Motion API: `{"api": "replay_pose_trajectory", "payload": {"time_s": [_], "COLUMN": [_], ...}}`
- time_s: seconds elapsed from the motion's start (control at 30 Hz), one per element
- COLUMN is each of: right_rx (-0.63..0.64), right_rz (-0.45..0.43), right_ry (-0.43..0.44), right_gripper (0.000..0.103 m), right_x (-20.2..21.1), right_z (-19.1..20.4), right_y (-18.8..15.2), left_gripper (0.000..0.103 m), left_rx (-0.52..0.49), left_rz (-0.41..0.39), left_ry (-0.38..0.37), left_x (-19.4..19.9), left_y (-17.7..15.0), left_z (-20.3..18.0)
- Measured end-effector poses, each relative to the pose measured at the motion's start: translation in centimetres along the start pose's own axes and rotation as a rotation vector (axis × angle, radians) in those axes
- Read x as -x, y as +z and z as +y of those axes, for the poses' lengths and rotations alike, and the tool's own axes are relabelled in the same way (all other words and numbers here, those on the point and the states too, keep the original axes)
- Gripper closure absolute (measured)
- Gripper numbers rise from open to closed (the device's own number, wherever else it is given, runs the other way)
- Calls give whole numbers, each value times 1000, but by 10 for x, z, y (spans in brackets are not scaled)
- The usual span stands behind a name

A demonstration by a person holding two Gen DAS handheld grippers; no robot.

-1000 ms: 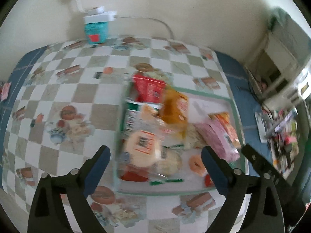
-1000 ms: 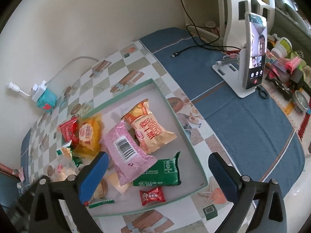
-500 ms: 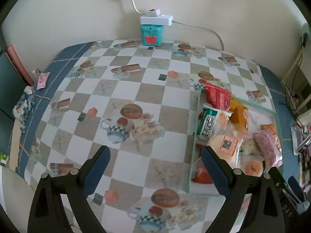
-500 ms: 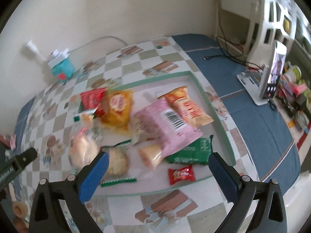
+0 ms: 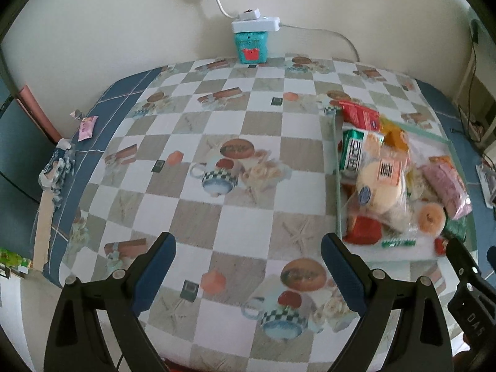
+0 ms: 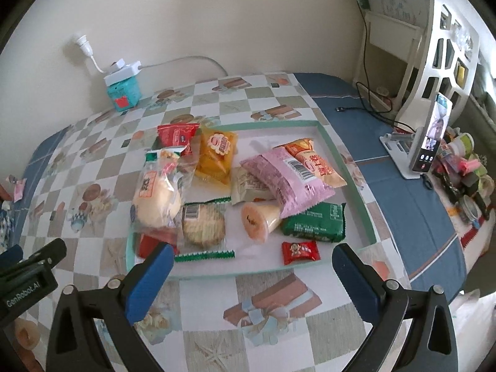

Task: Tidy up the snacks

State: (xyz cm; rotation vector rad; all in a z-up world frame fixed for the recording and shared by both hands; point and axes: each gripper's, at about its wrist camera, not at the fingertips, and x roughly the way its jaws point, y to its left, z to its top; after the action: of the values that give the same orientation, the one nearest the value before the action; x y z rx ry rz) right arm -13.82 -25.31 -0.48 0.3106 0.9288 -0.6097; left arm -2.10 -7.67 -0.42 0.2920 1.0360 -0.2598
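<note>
A green-rimmed tray (image 6: 356, 183) holds several snack packs: a pink pack (image 6: 285, 179), an orange pack (image 6: 217, 155), a green pack (image 6: 316, 223), a small red candy (image 6: 299, 251), a bun in clear wrap (image 6: 158, 198) and a round cake (image 6: 203, 223). My right gripper (image 6: 248, 279) is open and empty, above the tray's near edge. The tray also shows at the right of the left wrist view (image 5: 338, 204). My left gripper (image 5: 248, 269) is open and empty over the checkered tablecloth, left of the tray.
A teal box with a white power strip (image 5: 251, 42) stands at the wall. A phone on a stand (image 6: 429, 142) and small jars (image 6: 465, 179) sit at the right. A pink wrapper (image 5: 86, 127) lies near the table's left edge.
The left gripper swung left off the tray to the open tablecloth, then drew in closer. The right gripper turned left and now faces the tray squarely. Both stayed open.
</note>
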Motion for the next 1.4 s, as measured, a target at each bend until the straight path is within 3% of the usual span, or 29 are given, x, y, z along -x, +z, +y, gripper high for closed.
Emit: {"api": "replay_pose_trajectory", "payload": {"time_s": [0.17, 0.4, 1.4], "right_rx": [21, -1, 54], "right_rz": [-4, -44, -45], "right_ry": [-4, -7, 2], "right_gripper": [0, 0, 0], "right_x": [6, 16, 14], "right_z": [2, -1, 14], "right_y": [-8, -8, -7], "left_gripper": [8, 8, 8], "left_rx": [-26, 14, 3], "left_rz": [-4, -23, 3], "left_ry": [18, 11, 11], "left_x": [5, 12, 5], "left_y": [-11, -12, -11], "left_z": [-2, 9, 10]}}
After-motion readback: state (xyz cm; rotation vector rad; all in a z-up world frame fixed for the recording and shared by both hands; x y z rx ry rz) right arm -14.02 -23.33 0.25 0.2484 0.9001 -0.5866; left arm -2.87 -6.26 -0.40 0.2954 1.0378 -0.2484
